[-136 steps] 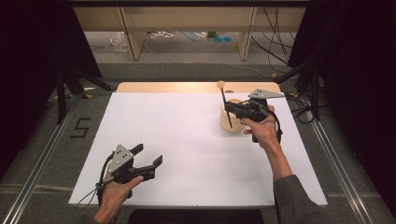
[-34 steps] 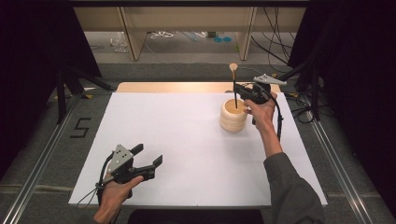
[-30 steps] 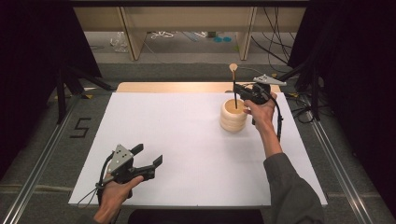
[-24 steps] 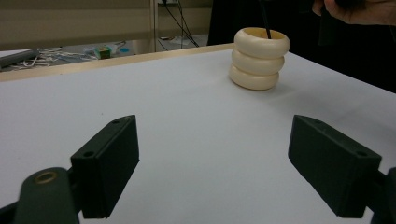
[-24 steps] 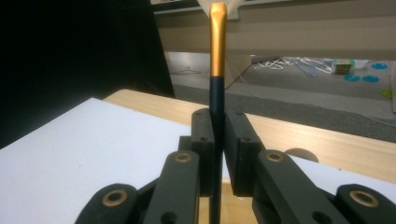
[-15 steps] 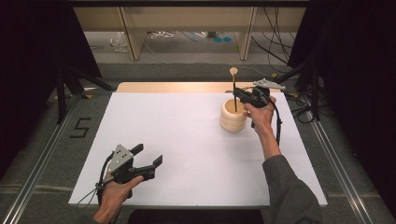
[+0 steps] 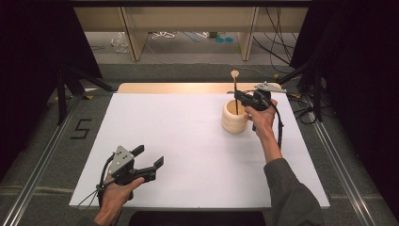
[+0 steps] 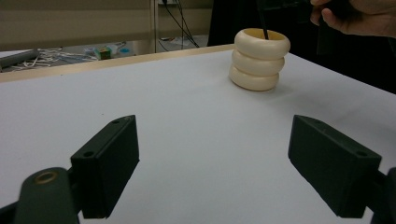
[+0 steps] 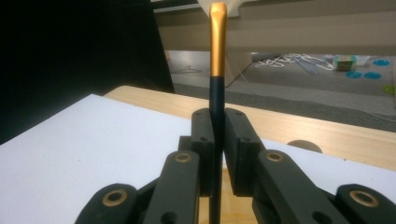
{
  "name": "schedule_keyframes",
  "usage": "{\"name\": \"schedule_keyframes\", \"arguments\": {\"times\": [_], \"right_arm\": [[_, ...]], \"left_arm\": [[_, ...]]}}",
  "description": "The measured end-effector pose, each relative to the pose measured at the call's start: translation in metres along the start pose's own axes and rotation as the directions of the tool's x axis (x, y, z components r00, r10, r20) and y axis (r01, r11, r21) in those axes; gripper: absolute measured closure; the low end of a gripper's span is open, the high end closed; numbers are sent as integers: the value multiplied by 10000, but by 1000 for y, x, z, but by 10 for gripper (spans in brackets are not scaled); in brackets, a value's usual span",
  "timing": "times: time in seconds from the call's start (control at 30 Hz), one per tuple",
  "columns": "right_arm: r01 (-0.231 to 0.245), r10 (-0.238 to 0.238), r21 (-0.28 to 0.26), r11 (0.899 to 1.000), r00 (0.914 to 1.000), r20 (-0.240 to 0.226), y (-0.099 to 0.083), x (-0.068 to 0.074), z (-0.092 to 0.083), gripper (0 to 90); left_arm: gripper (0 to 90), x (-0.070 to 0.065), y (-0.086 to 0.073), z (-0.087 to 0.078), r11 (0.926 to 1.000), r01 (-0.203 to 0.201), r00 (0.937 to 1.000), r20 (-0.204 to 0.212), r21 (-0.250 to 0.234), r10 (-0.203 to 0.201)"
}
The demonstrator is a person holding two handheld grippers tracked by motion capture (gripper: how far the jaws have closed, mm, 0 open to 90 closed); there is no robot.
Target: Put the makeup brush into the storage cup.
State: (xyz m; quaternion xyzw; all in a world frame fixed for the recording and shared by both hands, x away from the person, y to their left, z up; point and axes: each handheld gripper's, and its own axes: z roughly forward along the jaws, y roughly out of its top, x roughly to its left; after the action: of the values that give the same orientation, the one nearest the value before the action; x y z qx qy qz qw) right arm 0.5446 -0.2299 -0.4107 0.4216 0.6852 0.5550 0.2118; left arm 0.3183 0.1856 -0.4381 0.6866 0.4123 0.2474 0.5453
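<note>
A cream holder (image 7: 235, 117) shaped like three stacked rings stands at the back right of the white board (image 7: 188, 141). My right gripper (image 7: 240, 97) hovers just above its rim, shut on a thin brush (image 7: 235, 87) with a dark handle. The brush stands upright, its lower end down inside the holder. In the right gripper view the pads (image 9: 205, 140) press the dark handle below the gold ferrule of the brush (image 9: 217, 56). My left gripper (image 7: 149, 156) rests at the front left, open and with nothing in it. In the left gripper view the holder (image 8: 259, 60) is far beyond the left gripper (image 8: 229, 168).
A wooden strip (image 7: 179, 87) runs along the board's far edge. Behind it are shelf legs and loose cables (image 7: 164, 35) on the floor. Metal rails (image 7: 42, 160) flank the board, and dark stands (image 7: 66, 89) rise at both back corners.
The right gripper brought the brush from a tilt beside the holder to upright above it. Over the last second the brush sank slightly into the holder. The left gripper stayed put.
</note>
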Motion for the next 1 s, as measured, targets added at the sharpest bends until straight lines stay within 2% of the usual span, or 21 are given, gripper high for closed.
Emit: {"name": "schedule_keyframes", "arguments": {"times": [0.2,0.27,0.33,1.0], "right_arm": [[64,-64,-28,10000,10000,-18,-3,-1,0,833],[-62,62,-69,10000,9999,-89,-4,0,1,833],[106,-106,-22,9999,9999,-21,-4,0,1,834],[162,-163,-136,9998,9999,-45,-8,-2,-1,833]], "left_arm": [[160,-1,0,0,10000,10,10000,25,-18,-10],[160,0,0,0,10000,7,10000,17,-7,-7],[160,0,0,0,10000,7,10000,22,-11,-7],[160,0,0,0,10000,-2,10000,-21,-26,2]]}}
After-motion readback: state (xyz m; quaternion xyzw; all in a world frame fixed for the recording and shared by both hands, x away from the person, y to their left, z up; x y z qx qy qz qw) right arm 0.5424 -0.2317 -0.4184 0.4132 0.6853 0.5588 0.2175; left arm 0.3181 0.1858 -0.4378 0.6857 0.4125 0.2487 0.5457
